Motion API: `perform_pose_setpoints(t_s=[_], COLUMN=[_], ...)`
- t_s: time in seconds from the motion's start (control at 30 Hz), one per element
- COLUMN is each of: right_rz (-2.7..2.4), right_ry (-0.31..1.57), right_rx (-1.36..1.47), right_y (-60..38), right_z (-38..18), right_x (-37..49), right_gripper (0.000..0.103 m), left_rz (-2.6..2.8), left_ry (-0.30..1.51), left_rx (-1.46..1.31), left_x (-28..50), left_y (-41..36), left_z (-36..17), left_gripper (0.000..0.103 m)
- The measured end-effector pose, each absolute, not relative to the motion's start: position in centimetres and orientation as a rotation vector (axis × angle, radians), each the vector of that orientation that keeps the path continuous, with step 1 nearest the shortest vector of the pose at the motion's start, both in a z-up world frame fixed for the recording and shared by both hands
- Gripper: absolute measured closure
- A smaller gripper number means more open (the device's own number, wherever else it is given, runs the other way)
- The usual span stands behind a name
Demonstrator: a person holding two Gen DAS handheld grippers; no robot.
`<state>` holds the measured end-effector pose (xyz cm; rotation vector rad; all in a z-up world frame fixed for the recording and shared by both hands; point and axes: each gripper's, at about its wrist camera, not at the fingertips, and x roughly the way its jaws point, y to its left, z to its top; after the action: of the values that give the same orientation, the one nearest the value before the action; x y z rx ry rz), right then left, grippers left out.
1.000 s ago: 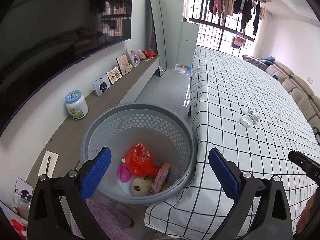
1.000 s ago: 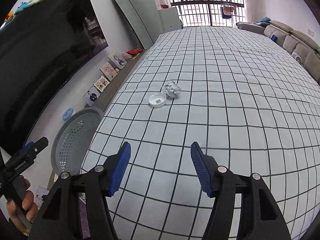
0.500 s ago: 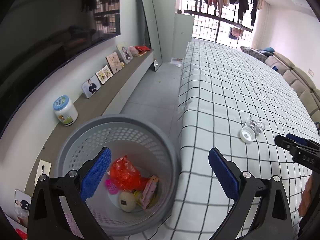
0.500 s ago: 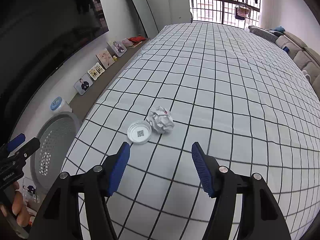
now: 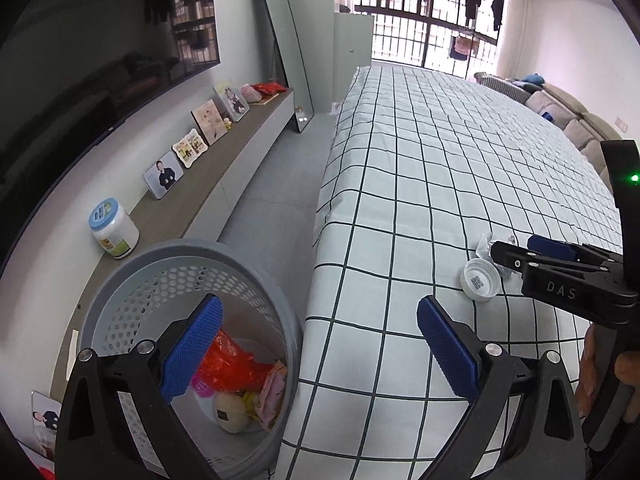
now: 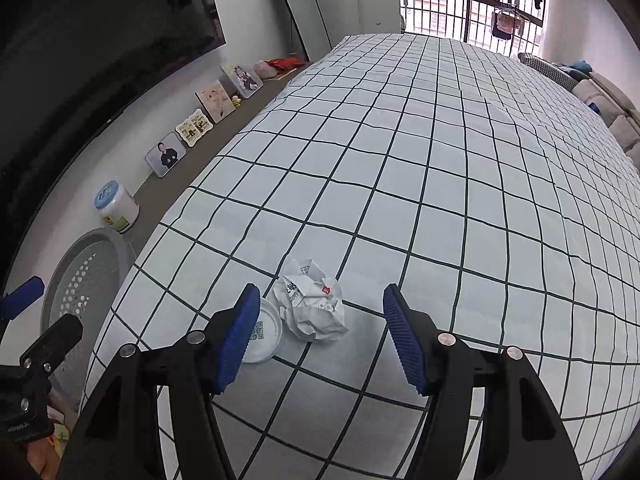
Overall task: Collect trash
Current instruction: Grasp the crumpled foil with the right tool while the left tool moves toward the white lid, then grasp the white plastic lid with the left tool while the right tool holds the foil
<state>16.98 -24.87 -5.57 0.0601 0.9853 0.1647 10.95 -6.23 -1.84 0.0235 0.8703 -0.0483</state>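
- Two pieces of trash lie on the white black-gridded bedspread [image 6: 440,184], ahead of the right gripper [image 6: 316,334], whose jaws stand released with nothing between the pads.
- Largest, the round grey perforated plastic basket [image 5: 132,264] sits below the left gripper [image 5: 318,354], also spread and empty; inside are an orange plastic bag [image 5: 228,368], a cream ball [image 5: 231,416] and pink scraps.
- Next, the crumpled white paper ball [image 6: 314,306] sits just ahead of the right jaws, nearer the left pad; likely light, soft and crushable, best pinched across its middle.
- Smallest, the shallow white plastic lid [image 6: 262,334] touches the paper, partly behind the left pad; stiff, low, probably slippery, so take its rim.
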Motion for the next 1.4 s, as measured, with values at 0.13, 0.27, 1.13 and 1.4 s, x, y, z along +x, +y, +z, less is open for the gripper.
perform_pose_setpoints(t_s=[0.13,0.27,1.13,1.4], right_rz=[0.152,0.164,0.16,0.103], right_ry=[0.988,0.997,0.886,0.865], right_rx=[0.046,0.045,0.161,0.264], right_y=[-24.9,-24.9,-28.9,-33.2], right_z=[-6.3,-6.9,-3.8,-2.9], right_x=[17.2,17.1,15.7,15.7], right_gripper=[0.042,0.049,0.069,0.069], left_rz=[-0.05,-0.057,-0.149,-0.208], left_ry=[0.89,0.904,0.909,0.963], left_rx=[0.03,0.021,0.056,0.081], left_x=[11.0,11.2,12.5,13.7], left_y=[-6.7,-7.1,-12.6,-15.6], left_z=[-2.5,-2.8,-2.0,-3.1], left_gripper=[0.007,0.007,0.007,0.007])
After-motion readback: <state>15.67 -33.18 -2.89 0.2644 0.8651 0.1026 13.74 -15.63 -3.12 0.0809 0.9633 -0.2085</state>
